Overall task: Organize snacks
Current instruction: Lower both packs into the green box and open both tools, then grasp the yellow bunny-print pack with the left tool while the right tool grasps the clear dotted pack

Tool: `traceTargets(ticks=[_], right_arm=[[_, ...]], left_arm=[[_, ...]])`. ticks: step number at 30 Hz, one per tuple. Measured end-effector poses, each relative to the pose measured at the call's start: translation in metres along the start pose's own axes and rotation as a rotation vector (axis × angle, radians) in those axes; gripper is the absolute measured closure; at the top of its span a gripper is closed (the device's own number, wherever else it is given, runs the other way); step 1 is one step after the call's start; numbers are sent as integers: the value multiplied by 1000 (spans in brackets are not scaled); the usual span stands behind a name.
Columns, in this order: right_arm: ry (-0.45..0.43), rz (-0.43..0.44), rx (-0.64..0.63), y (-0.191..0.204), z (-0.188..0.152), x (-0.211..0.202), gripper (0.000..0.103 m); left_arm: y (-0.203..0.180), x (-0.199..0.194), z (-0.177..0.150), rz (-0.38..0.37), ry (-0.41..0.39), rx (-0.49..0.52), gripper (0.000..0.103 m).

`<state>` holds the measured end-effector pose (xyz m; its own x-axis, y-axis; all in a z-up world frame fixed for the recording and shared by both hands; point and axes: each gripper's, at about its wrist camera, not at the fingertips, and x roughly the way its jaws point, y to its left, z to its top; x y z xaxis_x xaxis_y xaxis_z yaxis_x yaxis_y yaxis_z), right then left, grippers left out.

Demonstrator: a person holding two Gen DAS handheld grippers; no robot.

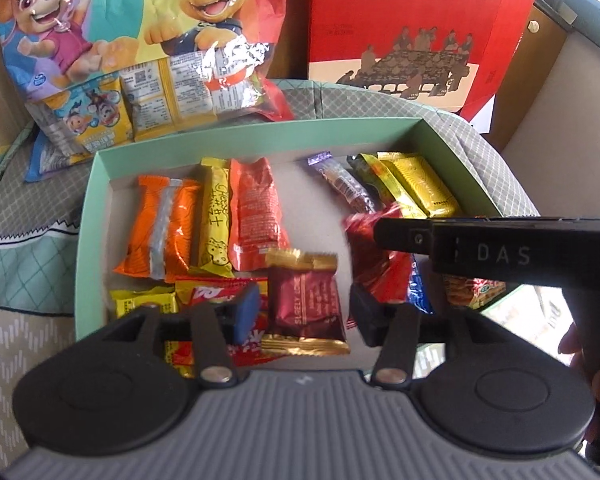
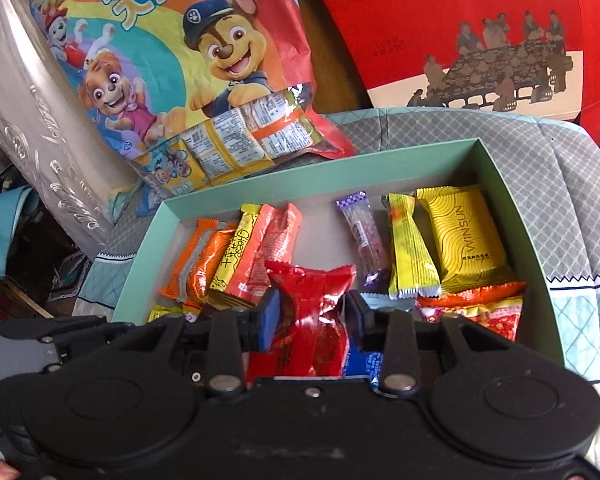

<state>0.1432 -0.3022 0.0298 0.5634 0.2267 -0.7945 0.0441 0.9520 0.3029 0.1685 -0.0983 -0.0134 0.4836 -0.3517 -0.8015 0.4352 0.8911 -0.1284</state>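
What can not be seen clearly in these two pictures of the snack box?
- Near edge of the green box: hidden by each gripper's body in both views.
- Red packet: right wrist view, lower end behind the right gripper; blurred in the left view.
- Maroon packet: absent from the right view.
- Red gift box: top cut off by the frame edge.
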Motion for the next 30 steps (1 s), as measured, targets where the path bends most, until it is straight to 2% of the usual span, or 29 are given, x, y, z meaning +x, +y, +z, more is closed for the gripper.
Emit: traceTargets(ticks=[1, 2, 3, 6, 13, 22, 30], right_arm=[[-7, -3, 5, -1, 0, 0, 25], [-25, -5, 3, -1, 0, -1, 6], [-41, -13, -4, -1, -1, -4, 3], [-45, -16, -11, -1, -2, -10, 0], [-31, -23, -1, -1, -12, -24, 0], [-34, -17, 6, 2, -29, -55, 0], [-52, -8, 21, -2, -47, -82, 0]], left_arm=[[0, -1, -1, 16, -10, 0, 19], [0, -4, -2, 35, -29, 0, 6], [1, -6, -2, 46, -41, 2, 4], [4, -6, -3, 49, -31, -14, 2], [10, -14, -11, 43, -11, -58, 0], [7, -37, -27, 49, -10, -58, 0], [8, -55, -56, 61, -2, -43, 0]])
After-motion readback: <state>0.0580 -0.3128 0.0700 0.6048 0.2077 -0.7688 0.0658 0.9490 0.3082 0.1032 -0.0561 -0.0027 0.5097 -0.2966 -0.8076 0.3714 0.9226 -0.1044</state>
